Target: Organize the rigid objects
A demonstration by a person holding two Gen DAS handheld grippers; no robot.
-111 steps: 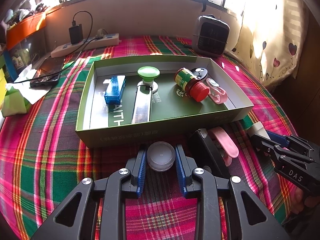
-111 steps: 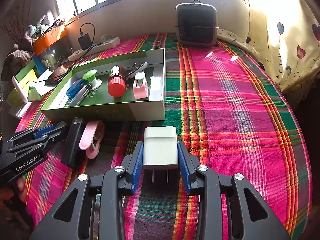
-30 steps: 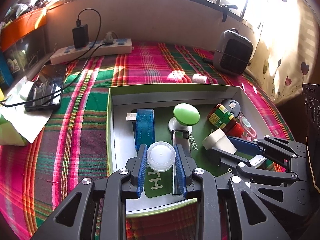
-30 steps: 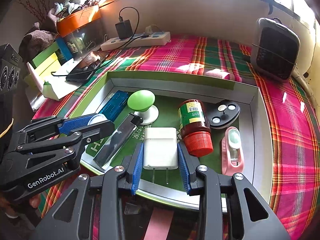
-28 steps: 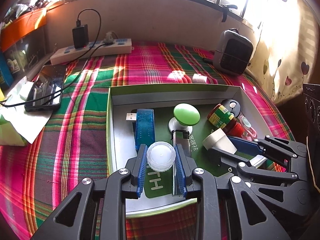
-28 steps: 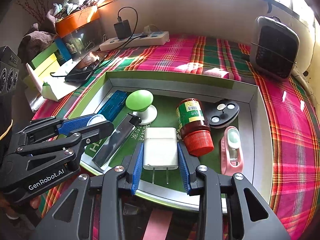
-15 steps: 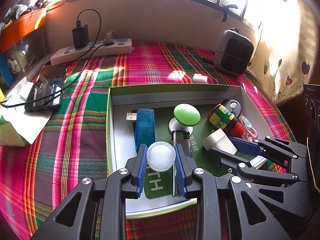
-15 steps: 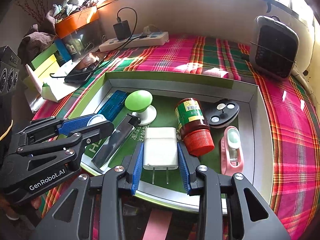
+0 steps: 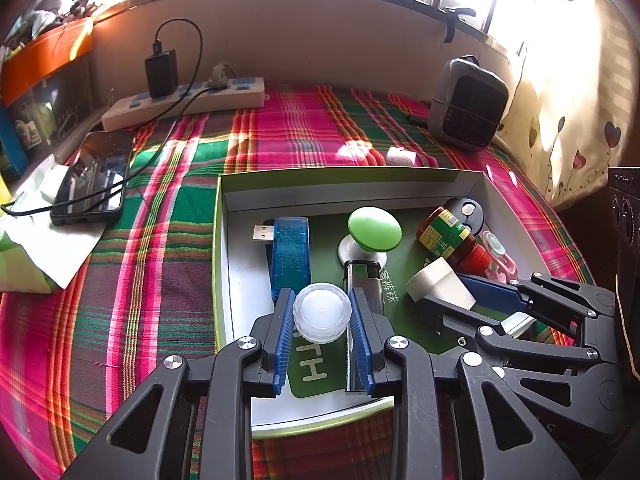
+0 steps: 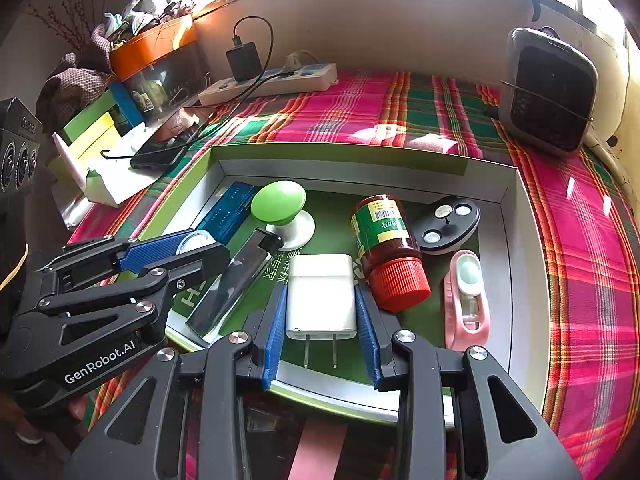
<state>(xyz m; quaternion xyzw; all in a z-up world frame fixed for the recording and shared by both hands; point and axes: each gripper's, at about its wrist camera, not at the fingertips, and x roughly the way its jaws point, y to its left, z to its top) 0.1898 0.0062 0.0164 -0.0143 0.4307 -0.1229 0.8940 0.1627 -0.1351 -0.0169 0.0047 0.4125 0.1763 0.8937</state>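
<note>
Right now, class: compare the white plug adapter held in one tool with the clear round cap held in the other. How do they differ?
The white plug adapter is boxy and opaque; the clear round cap is circular and translucent. The adapter has two metal prongs; the cap has none. The right tool holds the adapter, the left tool the cap. Both hang over the green box.

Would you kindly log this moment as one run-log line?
left hand-held gripper: shut on clear round jar | right hand-held gripper: shut on white charger | both over green tray | not released
</note>
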